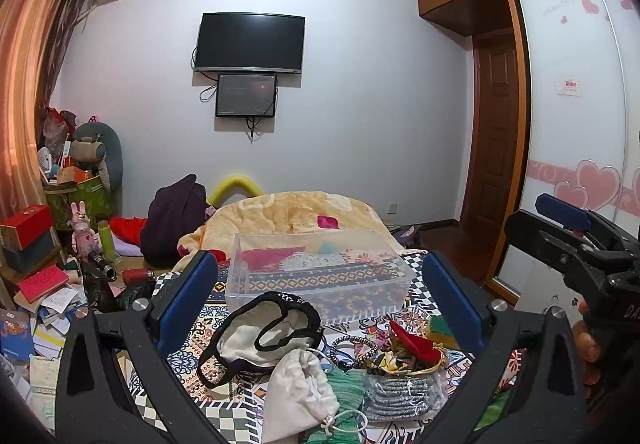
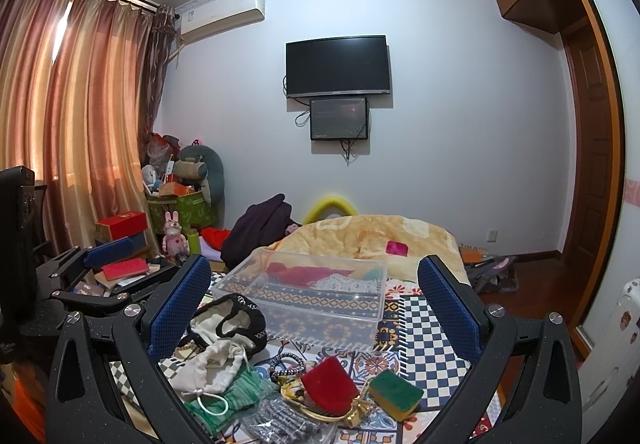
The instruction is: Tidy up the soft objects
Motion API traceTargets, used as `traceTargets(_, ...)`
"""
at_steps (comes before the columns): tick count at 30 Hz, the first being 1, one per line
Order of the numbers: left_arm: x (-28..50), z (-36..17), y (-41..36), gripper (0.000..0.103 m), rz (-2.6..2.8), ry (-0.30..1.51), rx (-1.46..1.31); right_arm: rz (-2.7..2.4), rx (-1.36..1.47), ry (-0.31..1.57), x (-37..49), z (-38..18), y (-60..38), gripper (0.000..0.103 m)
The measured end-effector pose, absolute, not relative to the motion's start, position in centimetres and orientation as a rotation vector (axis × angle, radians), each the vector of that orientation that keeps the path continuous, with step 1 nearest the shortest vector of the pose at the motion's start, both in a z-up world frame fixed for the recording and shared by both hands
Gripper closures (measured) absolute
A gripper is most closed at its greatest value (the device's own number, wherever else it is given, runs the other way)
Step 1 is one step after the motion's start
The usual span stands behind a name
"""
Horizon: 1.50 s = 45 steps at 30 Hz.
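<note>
A pile of soft things lies on the patterned bed cover: a white drawstring pouch (image 1: 298,390), a black-trimmed white hat (image 1: 260,332), a green knit piece (image 1: 346,394), a grey knit piece (image 1: 400,392), a red pouch (image 2: 330,384), a green and yellow sponge (image 2: 396,394) and hair ties (image 2: 286,362). A clear plastic box (image 1: 320,276) stands behind the pile; it also shows in the right wrist view (image 2: 308,300). My left gripper (image 1: 320,300) is open and empty above the pile. My right gripper (image 2: 314,300) is open and empty, to the right of the left one.
A folded yellow blanket (image 1: 296,214) lies at the far end of the bed. A dark garment (image 1: 172,220) sits beside it. Boxes, books and toys crowd the floor at the left (image 1: 36,264). A wardrobe (image 1: 576,104) and a door stand at the right.
</note>
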State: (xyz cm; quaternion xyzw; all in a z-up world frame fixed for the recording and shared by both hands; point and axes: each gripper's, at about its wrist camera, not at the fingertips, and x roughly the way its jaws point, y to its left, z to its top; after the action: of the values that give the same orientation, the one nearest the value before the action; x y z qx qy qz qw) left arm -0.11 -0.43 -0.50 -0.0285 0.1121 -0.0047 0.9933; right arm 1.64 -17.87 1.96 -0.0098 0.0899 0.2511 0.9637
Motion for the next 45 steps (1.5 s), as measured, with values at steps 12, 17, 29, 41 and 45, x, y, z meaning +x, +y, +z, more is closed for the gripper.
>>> traceTargets(12,-0.2,-0.3,-0.3,0.000,-0.020,0.228,-0.067,0.508,-0.019,0.183,1.6,1.9,-17.8,0.000)
traceTargets(17,-0.1,-0.3,-0.2,0.000,-0.022,0.230,-0.070,0.505,-0.018,0.182,1.7,1.9,-17.8,0.000)
traceTargets(29,2.1,-2.1,1.6,0.000,0.004,0.300,-0.106,0.394,-0.038,0.201,3.5,0.1,-18.4,0.000)
traceTargets(41,7.1,-7.6,5.3,0.000,0.075,0.448,-0.141,0.452,-0.019,0.412,7.5,-4.4,-19.2,0.000)
traceTargets(45,9.1,-9.0,6.1,0.000,0.072,0.515,-0.131,0.466,-0.051,0.482,8.2,-6.0,-18.6,0.000)
